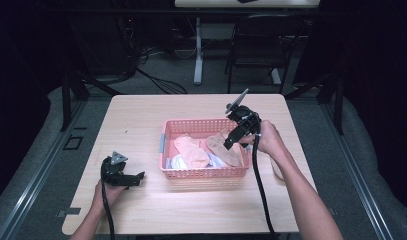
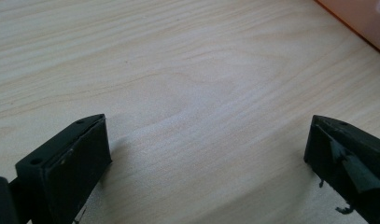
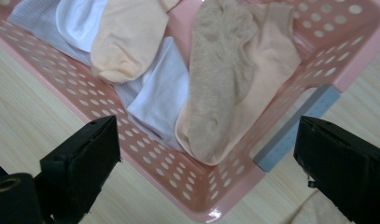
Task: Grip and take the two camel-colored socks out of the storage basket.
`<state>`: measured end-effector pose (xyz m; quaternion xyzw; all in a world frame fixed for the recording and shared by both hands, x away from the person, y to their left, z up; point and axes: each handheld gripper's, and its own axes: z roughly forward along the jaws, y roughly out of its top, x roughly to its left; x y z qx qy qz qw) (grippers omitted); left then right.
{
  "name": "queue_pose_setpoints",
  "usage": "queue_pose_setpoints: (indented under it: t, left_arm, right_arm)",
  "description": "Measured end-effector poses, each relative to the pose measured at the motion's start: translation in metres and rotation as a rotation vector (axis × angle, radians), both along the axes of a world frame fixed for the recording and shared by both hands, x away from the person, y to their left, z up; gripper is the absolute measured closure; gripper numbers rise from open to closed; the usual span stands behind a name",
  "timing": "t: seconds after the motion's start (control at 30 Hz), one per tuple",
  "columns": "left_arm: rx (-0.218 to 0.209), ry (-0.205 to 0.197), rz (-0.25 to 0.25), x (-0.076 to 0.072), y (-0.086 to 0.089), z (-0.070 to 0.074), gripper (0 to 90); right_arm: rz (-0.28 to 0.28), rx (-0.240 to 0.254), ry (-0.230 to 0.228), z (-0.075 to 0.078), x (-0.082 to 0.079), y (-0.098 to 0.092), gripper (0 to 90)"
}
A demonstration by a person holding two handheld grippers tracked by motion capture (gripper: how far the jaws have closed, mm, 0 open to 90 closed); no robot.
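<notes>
We are in a recording lab or studio rather than a home — the pale wooden table (image 1: 141, 210) stands alone on grey carpet, ringed by black curtains (image 1: 376, 75) and dark stand legs (image 1: 71, 85). Behind it we see loose cables (image 1: 156, 75) trailing over the floor, a black chair (image 1: 261, 45) and the leg of a second desk (image 1: 198, 50) — office-style furniture set up for filming.

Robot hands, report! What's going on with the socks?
Left gripper open, low over table. Right gripper open above basket. Tan sock on top, not grabbed. Nothing blocking.
</notes>
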<state>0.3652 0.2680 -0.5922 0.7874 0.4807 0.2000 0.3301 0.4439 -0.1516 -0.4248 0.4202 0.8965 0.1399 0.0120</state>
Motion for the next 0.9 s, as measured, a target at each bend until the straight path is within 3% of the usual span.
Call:
queue_pose_setpoints:
  t: [0.43, 0.47, 0.53, 0.63, 0.73, 0.77, 0.9]
  left_arm:
    - [0.000, 0.000, 0.000, 0.000, 0.000, 0.000, 0.0]
    - [0.000, 0.000, 0.000, 0.000, 0.000, 0.000, 0.0]
    - [0.000, 0.000, 0.000, 0.000, 0.000, 0.000, 0.0]
    - [0.000, 0.000, -0.001, 0.000, 0.000, 0.000, 0.0]
    - [0.000, 0.000, -0.001, 0.000, 0.000, 0.000, 0.0]
    - [0.000, -0.001, -0.002, 0.000, 0.000, 0.000, 0.0]
    - [0.000, 0.000, -0.001, 0.000, 0.000, 0.000, 0.0]
  right_arm:
    - [-0.050, 0.059, 0.022, -0.050, -0.004, 0.000, 15.0]
    - [-0.041, 0.041, 0.040, -0.053, -0.002, -0.001, 16.0]
    - [-0.052, 0.044, 0.030, -0.057, -0.002, -0.001, 17.9]
    - [-0.084, 0.052, 0.039, -0.069, 0.000, -0.002, 23.7]
    - [-0.080, 0.041, 0.061, -0.076, 0.003, -0.003, 28.7]
    - [-0.074, 0.024, 0.059, -0.077, 0.003, -0.002, 33.9]
    - [-0.074, 0.007, 0.063, -0.079, 0.003, -0.001, 38.5]
